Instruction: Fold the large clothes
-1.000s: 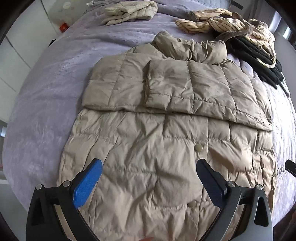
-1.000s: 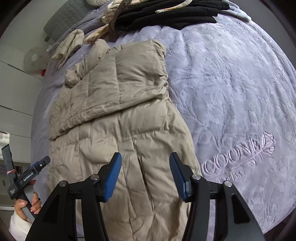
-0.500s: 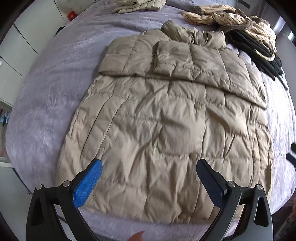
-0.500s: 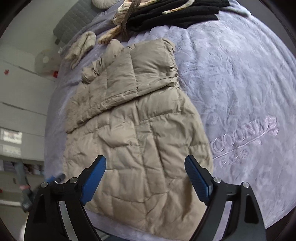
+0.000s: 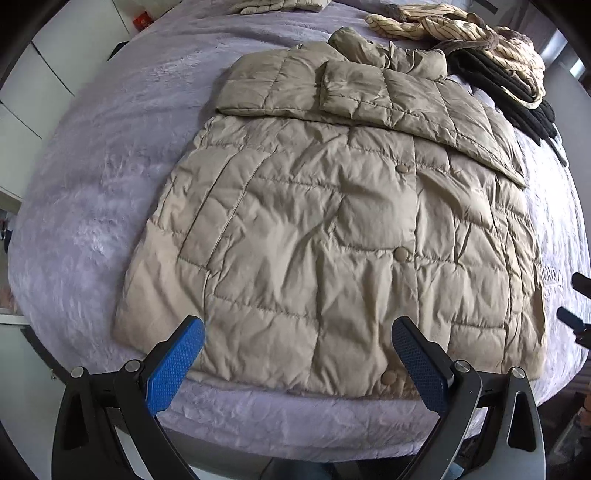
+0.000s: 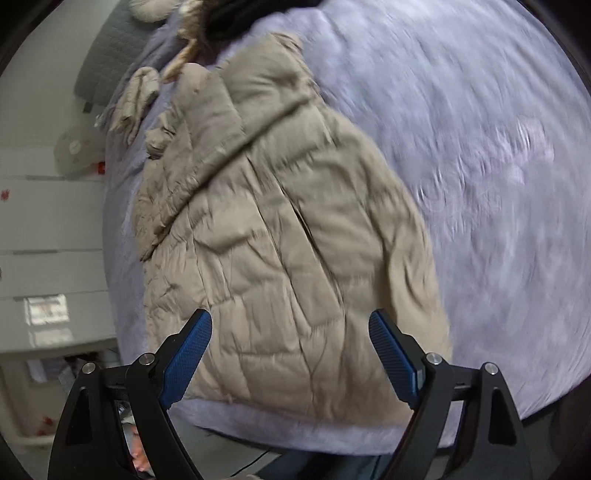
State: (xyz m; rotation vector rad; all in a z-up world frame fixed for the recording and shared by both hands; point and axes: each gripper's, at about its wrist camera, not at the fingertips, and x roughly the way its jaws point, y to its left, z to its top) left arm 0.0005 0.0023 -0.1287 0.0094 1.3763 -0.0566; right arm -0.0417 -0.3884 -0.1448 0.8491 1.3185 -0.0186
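Beige quilted jacket (image 5: 332,229) on a lavender bedspread (image 5: 92,177); cream pinstriped garment (image 5: 443,26) beyond.

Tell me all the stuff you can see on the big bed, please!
bedspread: one, lilac, plush, covers the whole bed.
puffer coat: one, beige, quilted, flat in the middle, sleeves folded across the chest, hem at the near edge.
black clothes: a pile, far right corner.
striped garment: one, cream with dark stripes, on and beside the black pile.
small beige garment: one, folded, far edge.
white cabinets: left of the bed.
left gripper: one, black with blue pads, open over the hem.
right gripper: one, same colours, open over the hem.
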